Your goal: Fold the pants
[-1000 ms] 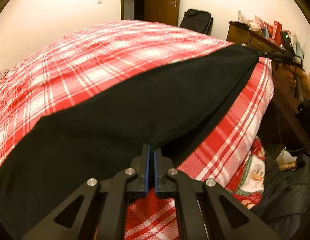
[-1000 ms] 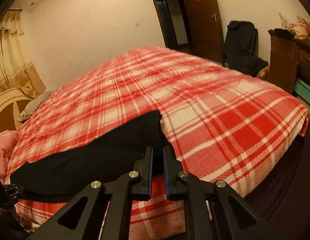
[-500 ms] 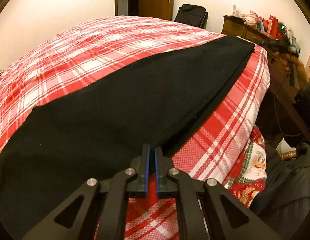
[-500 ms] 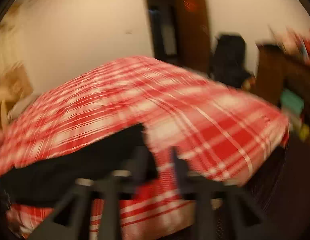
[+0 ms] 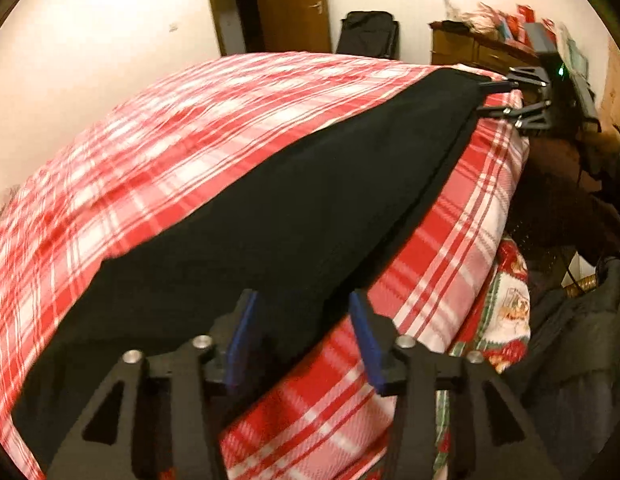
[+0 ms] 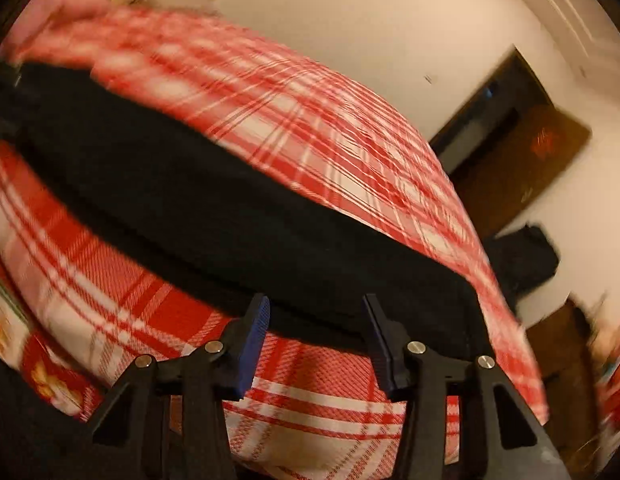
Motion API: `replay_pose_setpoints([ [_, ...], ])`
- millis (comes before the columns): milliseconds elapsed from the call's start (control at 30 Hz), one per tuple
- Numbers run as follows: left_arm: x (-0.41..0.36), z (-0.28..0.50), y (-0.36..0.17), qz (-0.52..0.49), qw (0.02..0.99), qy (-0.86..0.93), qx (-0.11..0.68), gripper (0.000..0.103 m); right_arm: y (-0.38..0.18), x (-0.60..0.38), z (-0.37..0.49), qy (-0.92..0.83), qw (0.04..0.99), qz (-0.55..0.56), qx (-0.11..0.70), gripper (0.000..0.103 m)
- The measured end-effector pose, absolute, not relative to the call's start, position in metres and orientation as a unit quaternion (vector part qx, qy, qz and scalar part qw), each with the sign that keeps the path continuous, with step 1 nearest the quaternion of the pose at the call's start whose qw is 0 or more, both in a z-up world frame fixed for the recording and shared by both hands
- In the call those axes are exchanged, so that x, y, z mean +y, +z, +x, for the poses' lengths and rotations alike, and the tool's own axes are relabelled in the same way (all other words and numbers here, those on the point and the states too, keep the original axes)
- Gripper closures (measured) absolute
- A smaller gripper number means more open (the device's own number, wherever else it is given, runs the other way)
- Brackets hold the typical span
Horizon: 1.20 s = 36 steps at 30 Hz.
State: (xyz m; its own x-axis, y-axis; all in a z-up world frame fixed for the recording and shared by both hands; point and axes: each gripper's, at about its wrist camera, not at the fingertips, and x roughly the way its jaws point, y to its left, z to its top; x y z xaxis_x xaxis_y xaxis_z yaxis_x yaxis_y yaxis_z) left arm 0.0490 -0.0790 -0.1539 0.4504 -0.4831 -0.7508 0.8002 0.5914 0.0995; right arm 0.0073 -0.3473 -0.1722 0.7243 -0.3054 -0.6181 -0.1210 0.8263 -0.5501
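Observation:
The black pants [image 5: 289, 208] lie flat as a long band along the near side of the red plaid bed cover [image 5: 169, 128]. In the left wrist view my left gripper [image 5: 303, 312] is opening; the pants' near edge lies between its blue pads [image 5: 241, 332], which do not press on it. At the pants' far end my right gripper [image 5: 488, 98] has its fingers apart. The right wrist view is rolled and blurred. There the pants [image 6: 189, 200] cross the picture, and the right gripper [image 6: 316, 312] is closing, with the fabric's edge at its fingertips but not gripped.
The bed's edge drops off to the right, where a Christmas-print cloth [image 5: 506, 320] hangs and dark clothing [image 5: 570, 340] lies. A cluttered wooden dresser [image 5: 478, 48], a black bag [image 5: 368, 34] and a brown door [image 5: 293, 4] stand beyond the bed. A pink pillow [image 6: 57, 4] lies at the head.
Both grippers let go of the pants and now stand open. The right one swung along the bed and rolled. The pants dropped flat onto the cover.

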Motion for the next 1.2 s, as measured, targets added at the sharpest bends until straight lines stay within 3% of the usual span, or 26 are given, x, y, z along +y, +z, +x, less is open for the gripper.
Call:
replay_pose_setpoints([
  [367,-0.125,0.065,-0.182,0.253,0.795,-0.408,0.37,0.052,-0.188,-0.327,0.024,-0.023,0.861,-0.331,0.385,0.055],
  [433,-0.125,0.065,-0.183,0.248,0.795,-0.409,0.373,0.052,-0.194,-0.326,0.029,-0.016,0.859,-0.326,0.395,0.069],
  [467,-0.126,0.065,-0.183,0.247,0.795,-0.41,0.374,0.052,-0.193,-0.327,0.03,-0.01,0.861,-0.316,0.398,0.082],
  [567,-0.126,0.069,-0.181,0.234,0.795,-0.409,0.382,0.058,-0.19,-0.328,0.031,-0.004,0.869,-0.294,0.399,0.095],
  [600,-0.125,0.071,-0.181,0.23,0.795,-0.408,0.385,0.064,-0.188,-0.329,0.03,-0.004,0.871,-0.291,0.396,0.098],
  [700,-0.123,0.074,-0.179,0.222,0.796,-0.408,0.388,0.087,-0.181,-0.33,0.026,0.0,0.88,-0.275,0.387,0.1],
  [800,-0.12,0.077,-0.174,0.21,0.8,-0.409,0.385,0.094,-0.173,-0.33,0.023,0.001,0.887,-0.267,0.377,0.1],
  [1200,-0.11,0.065,-0.177,0.209,0.791,-0.42,0.392,0.095,-0.191,-0.333,0.015,0.011,0.88,-0.261,0.397,0.101],
])
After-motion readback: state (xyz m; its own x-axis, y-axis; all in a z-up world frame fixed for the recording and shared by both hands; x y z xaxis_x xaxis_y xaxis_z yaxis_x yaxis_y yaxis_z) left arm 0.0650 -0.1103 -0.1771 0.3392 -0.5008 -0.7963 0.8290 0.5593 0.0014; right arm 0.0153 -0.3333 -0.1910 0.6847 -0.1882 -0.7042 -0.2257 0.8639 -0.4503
